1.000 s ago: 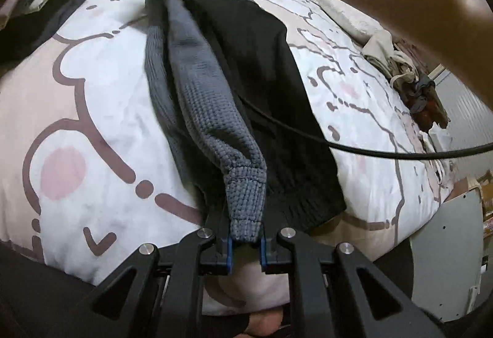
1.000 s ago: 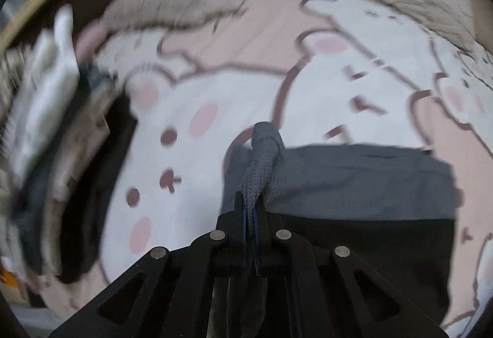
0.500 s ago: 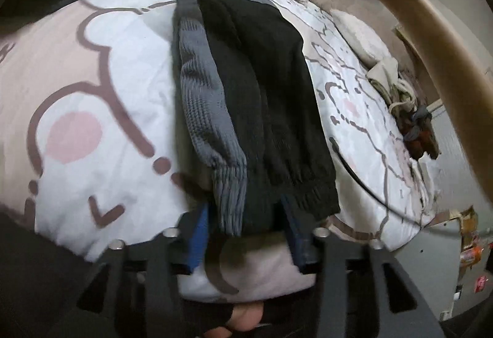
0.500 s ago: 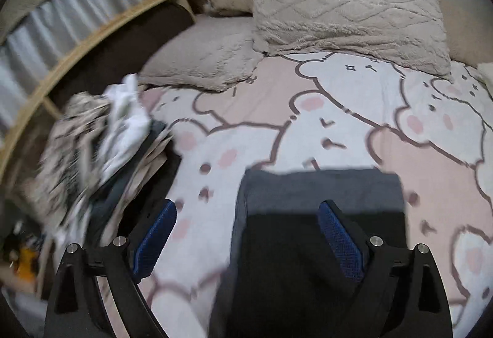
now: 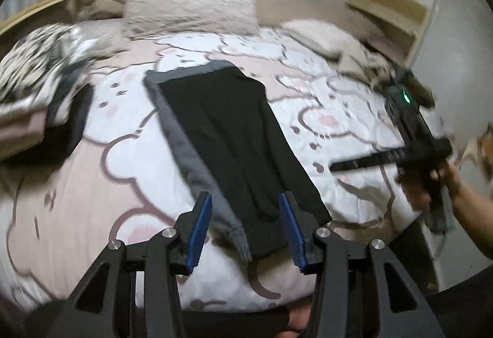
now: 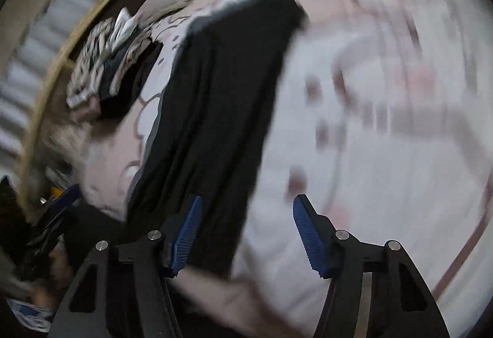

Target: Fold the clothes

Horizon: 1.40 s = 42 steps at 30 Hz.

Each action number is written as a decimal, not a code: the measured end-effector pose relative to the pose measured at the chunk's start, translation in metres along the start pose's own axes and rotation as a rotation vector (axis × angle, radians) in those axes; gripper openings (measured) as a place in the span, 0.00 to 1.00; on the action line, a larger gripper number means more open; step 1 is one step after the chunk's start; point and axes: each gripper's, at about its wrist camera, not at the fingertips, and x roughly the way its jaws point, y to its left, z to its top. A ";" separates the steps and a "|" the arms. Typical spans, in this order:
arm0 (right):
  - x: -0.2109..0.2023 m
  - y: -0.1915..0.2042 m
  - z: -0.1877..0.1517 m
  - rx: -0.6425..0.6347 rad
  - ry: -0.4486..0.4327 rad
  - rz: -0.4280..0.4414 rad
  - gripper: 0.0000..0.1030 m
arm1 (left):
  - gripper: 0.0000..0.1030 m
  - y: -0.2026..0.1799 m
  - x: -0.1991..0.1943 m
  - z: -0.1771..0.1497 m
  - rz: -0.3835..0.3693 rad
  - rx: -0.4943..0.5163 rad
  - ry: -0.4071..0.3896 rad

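A black and grey knit sweater [image 5: 234,137] lies folded into a long strip on the bear-print bed cover [image 5: 92,183], its grey sleeve along the left edge. My left gripper [image 5: 245,199] hovers open above the near hem, touching nothing. In the same view my right gripper [image 5: 422,134] is held by a hand over the bed's right side. The right wrist view is heavily blurred. There the sweater [image 6: 222,109] runs up to the left, and my right gripper [image 6: 249,199] has its jaws closing with nothing pressed between the pads.
A pile of mixed clothes [image 5: 37,79] sits at the bed's left. Beige pillows [image 5: 191,8] line the headboard. More crumpled cloth [image 5: 354,60] lies at the far right below a wooden shelf [image 5: 391,11]. The wooden bed rail [image 6: 61,60] curves along the left.
Both grippers let go of the grey sleeve, which now lies flat along the sweater. The left gripper rose; the right one swung away fast to the bed's right side.
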 end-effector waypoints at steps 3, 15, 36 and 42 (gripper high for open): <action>0.010 -0.018 -0.032 0.137 -0.005 0.126 0.56 | 0.44 -0.007 0.030 0.007 0.041 0.040 0.094; 0.054 0.001 -0.036 0.194 0.042 0.255 0.55 | 0.44 0.022 0.096 -0.014 -0.077 -0.175 0.246; 0.041 0.023 -0.005 0.462 0.084 0.587 0.19 | 0.79 -0.112 0.046 -0.081 0.422 1.045 -0.135; 0.033 0.015 -0.008 0.503 0.066 0.645 0.19 | 0.79 -0.102 0.087 -0.079 0.593 1.093 -0.131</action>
